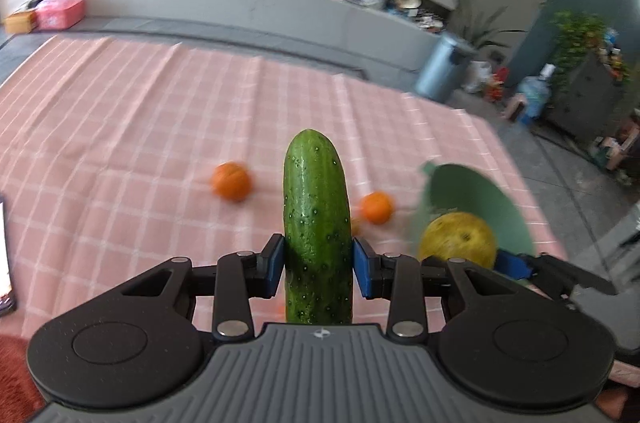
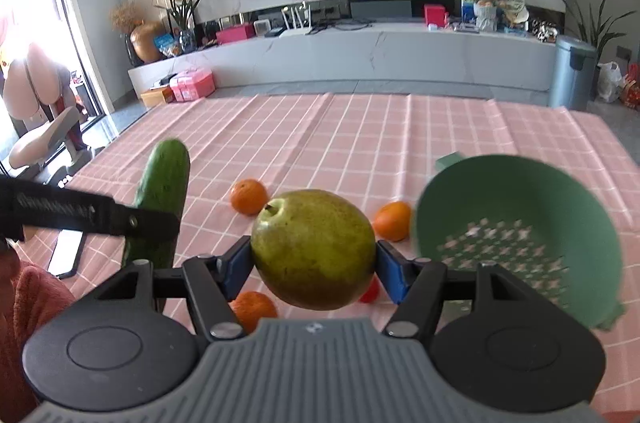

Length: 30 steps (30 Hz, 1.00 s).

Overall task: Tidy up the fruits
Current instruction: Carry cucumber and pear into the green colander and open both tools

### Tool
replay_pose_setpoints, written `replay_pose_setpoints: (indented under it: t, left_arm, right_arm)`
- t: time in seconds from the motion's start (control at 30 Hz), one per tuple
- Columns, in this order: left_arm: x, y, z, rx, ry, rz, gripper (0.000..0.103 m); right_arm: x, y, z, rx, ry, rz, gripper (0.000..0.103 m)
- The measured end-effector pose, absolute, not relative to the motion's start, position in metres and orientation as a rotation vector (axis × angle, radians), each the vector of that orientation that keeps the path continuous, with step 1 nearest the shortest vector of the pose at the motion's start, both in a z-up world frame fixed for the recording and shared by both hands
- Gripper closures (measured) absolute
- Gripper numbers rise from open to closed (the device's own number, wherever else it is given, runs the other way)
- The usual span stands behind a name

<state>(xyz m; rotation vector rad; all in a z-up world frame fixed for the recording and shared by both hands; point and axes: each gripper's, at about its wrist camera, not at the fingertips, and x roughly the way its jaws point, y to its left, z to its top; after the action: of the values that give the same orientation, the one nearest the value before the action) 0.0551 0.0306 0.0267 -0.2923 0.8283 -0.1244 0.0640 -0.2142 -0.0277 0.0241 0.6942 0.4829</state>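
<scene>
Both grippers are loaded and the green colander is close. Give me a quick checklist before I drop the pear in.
1. Right gripper clamped on pear: ok.
2. Left gripper clamped on cucumber: ok.
3. Colander empty, room for pear: ok.
4. Pear directly over colander: not ok, it sits left of the rim.
5. Oranges clear of the colander: ok, on the tablecloth.
6. Colander resting flat: cannot tell, blurred.

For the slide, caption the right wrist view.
Right tongs grip a pear beside the green colander.
</scene>
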Motion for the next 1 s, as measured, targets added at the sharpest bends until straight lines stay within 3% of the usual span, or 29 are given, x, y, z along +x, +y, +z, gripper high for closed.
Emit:
replay_pose_setpoints:
  t: [0.2,0.43,1.0]
  left_arm:
    - [0.095,-0.020,0.050,-0.282,0.805,-0.291,0.063]
    - [0.156,-0.084,0.036,-0.240,0.842,-0.431,0.063]
    - [0.220,-0.151,-0.048,-0.032,1.118,-0.472,0.062]
  right_arm:
    - [0.074,-0.261,-0.009,-0.017,0.702,0.452,0.041]
    - [0.113,-0.305,-0.001,-0.142,0.749,0.418,0.041]
    - [0.200,-0.315,-0.088,-0.344,1.049,0.502,0.041]
